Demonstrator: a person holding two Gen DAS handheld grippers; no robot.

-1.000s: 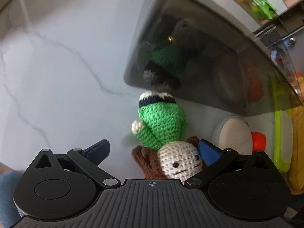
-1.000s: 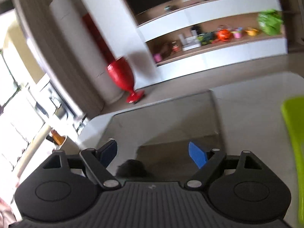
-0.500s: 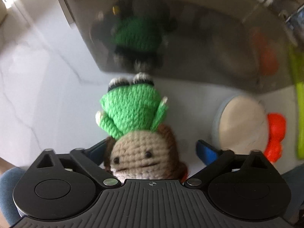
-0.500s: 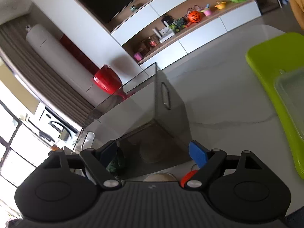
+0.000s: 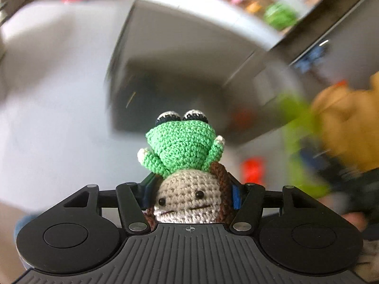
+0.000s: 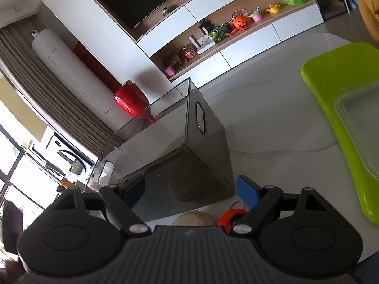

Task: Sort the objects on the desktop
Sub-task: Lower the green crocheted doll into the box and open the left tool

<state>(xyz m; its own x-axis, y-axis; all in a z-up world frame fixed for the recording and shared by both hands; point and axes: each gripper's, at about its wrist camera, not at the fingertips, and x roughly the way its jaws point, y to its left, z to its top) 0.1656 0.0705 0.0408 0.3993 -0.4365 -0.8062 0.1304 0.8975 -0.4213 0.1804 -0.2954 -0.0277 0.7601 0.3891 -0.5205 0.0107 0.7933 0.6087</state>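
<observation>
My left gripper (image 5: 189,193) is shut on a crocheted doll (image 5: 183,163) with a green body, beige face and brown hair. It holds the doll by the head, feet pointing away, lifted above the white marble table. Beyond it is a smoked transparent box (image 5: 180,78), blurred by motion. My right gripper (image 6: 190,189) is open and empty, low over the table in front of the same box (image 6: 180,146). A beige round object (image 6: 193,217) and an orange object (image 6: 228,215) lie just under its fingers.
A lime green tray (image 6: 331,108) holding a clear plastic container (image 6: 360,118) is on the table at the right. A blurred orange object (image 5: 252,169) and a yellow shape (image 5: 348,123) show right of the doll. Shelves and a red vase (image 6: 131,101) stand behind.
My left gripper closed on the doll's head and lifted it off the table, the view swinging up. My right gripper tilted down toward the box and the round objects.
</observation>
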